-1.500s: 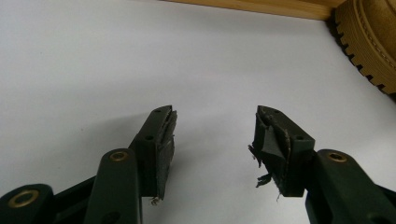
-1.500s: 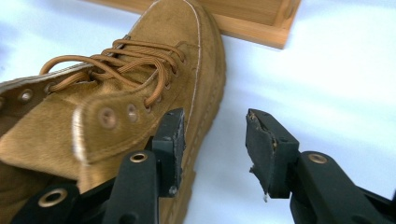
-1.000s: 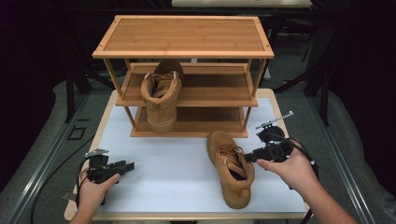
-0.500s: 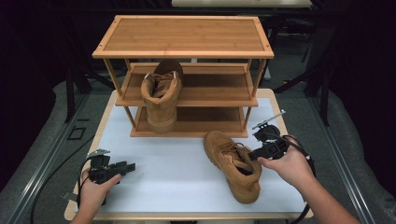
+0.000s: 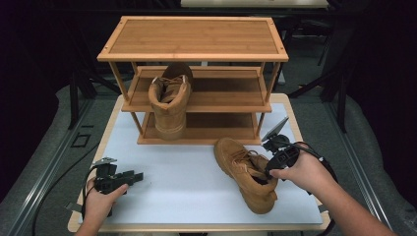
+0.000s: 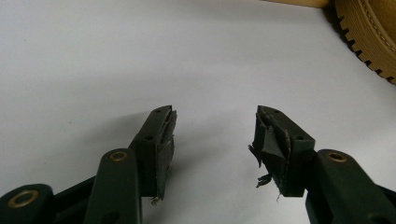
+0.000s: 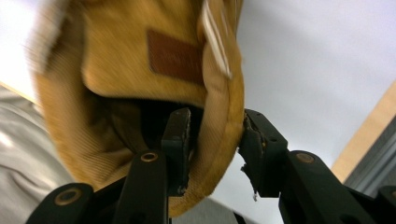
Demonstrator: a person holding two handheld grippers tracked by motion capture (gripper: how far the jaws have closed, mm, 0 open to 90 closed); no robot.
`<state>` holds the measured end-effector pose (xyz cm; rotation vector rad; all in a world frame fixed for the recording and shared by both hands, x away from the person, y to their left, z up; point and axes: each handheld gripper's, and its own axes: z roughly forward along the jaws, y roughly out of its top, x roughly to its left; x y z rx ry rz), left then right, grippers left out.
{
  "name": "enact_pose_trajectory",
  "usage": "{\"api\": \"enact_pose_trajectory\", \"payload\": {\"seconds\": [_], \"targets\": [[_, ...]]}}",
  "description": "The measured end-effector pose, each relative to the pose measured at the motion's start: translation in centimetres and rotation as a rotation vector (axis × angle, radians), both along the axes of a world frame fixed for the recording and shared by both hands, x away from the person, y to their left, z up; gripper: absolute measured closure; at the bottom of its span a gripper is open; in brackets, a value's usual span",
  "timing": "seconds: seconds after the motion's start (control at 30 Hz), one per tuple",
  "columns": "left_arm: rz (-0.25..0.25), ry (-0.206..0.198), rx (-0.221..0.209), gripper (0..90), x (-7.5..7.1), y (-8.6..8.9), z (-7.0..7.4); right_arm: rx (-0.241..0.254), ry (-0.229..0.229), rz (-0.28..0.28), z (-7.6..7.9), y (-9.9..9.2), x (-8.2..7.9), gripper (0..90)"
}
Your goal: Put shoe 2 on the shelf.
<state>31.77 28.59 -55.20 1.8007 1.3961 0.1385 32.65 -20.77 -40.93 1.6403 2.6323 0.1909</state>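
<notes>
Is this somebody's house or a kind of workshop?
Probably a test room, not a house. A small wooden shoe rack stands on a white-topped table, dark metal stands surround it, and a person works the tan boot with hand-held grippers.

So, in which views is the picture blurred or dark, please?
Right gripper view: the boot is blurred at the upper left, the fingers sharper. Left gripper view: sharp, evenly lit, soft shadows beneath the fingers. High view: table bright, surroundings dark.
</notes>
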Motion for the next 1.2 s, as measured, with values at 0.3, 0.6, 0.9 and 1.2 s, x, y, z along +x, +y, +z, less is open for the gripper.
{"api": "enact_pose_trajectory", "payload": {"seconds": [0.3, 0.6, 0.9, 1.2], "targets": [[-0.004, 0.003, 0.004, 47.3, 0.1, 0.0, -0.1, 0.014, 0.101, -0.042, -1.1, 0.0, 0.8, 69.3], [0.000, 0.003, 0.001, 47.3, 0.0, 0.0, -0.1, 0.034, 0.116, -0.035, -1.1, 0.0, 0.8, 73.9], [0.000, 0.004, 0.003, 47.4, 0.1, 0.1, -0.1, 0.199, 0.148, -0.089, -1.5, -1.7, 0.9, 76.1], [0.002, 0.003, -0.001, 47.4, 0.1, 0.1, -0.1, 0.338, 0.149, -0.175, -2.0, -3.3, 0.7, 77.4]]}}
